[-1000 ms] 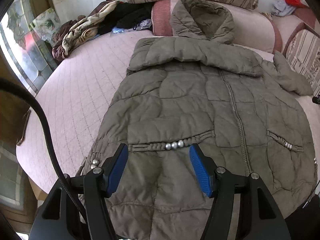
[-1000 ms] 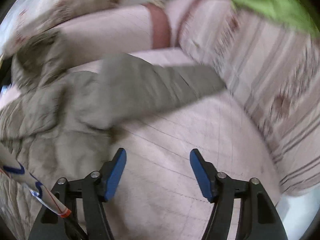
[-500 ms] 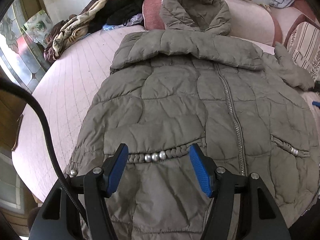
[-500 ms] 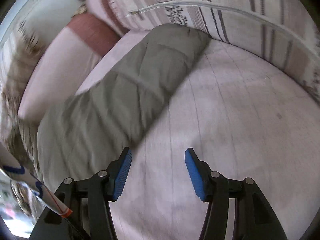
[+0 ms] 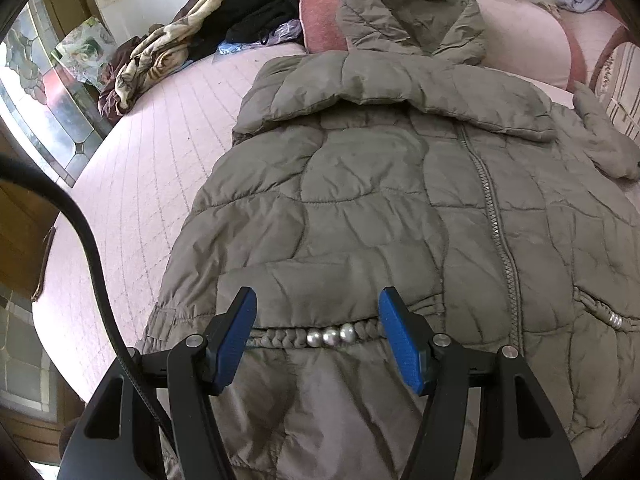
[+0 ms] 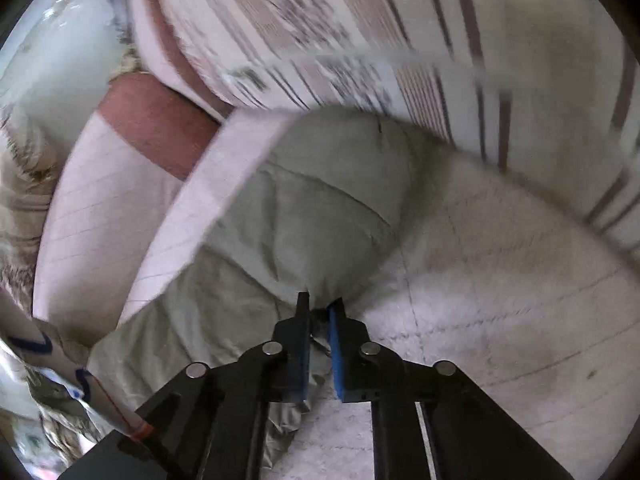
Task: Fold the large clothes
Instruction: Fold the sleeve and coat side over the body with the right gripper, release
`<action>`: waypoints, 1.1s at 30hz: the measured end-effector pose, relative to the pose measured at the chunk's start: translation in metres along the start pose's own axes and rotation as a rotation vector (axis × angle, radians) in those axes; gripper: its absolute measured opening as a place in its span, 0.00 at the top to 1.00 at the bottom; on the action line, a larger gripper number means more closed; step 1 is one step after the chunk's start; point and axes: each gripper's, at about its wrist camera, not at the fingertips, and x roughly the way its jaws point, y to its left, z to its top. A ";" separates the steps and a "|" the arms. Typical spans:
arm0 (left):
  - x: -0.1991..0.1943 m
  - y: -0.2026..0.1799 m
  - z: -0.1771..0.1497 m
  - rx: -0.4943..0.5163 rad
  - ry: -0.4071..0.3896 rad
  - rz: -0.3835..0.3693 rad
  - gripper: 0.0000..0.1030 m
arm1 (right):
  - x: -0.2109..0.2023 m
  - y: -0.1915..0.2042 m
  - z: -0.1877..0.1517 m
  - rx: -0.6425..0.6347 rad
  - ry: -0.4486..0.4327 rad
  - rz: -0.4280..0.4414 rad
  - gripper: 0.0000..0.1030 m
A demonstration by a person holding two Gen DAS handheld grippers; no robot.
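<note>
A pink quilted bed [image 5: 132, 168] fills most of the left wrist view, and on it an olive-grey puffer coat [image 5: 380, 200] lies spread front-up, its hood [image 5: 412, 12] resting against a pink bolster [image 5: 524, 36] at the head of the bed. Striped cushions [image 6: 360, 20] stand along the far side of the mattress, blurred in the right wrist view. A heap of dark and patterned clothes [image 5: 192, 44] sits near the upper-left edge of the bed, well apart from the coat. The coat's zipper [image 5: 496, 224] runs down its middle, closed as far as it shows, and one sleeve [image 6: 320, 208] stretches out from the coat's side toward the striped cushions, lying flat on the bedding. The left gripper [image 5: 316, 332] hovers over the lower front of the coat with its blue-padded jaws spread wide and holding nothing; between them sits a braided pocket trim carrying three silver beads [image 5: 331, 335]. The right gripper [image 6: 319, 312] has its jaws drawn nearly together, pinching a fold of the sleeve's near edge, the fabric bunching up between the pads.
</note>
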 end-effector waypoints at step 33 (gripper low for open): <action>-0.063 0.117 -0.023 -0.214 -0.117 -0.024 0.39 | -0.061 0.323 -0.384 -0.982 0.239 0.292 0.72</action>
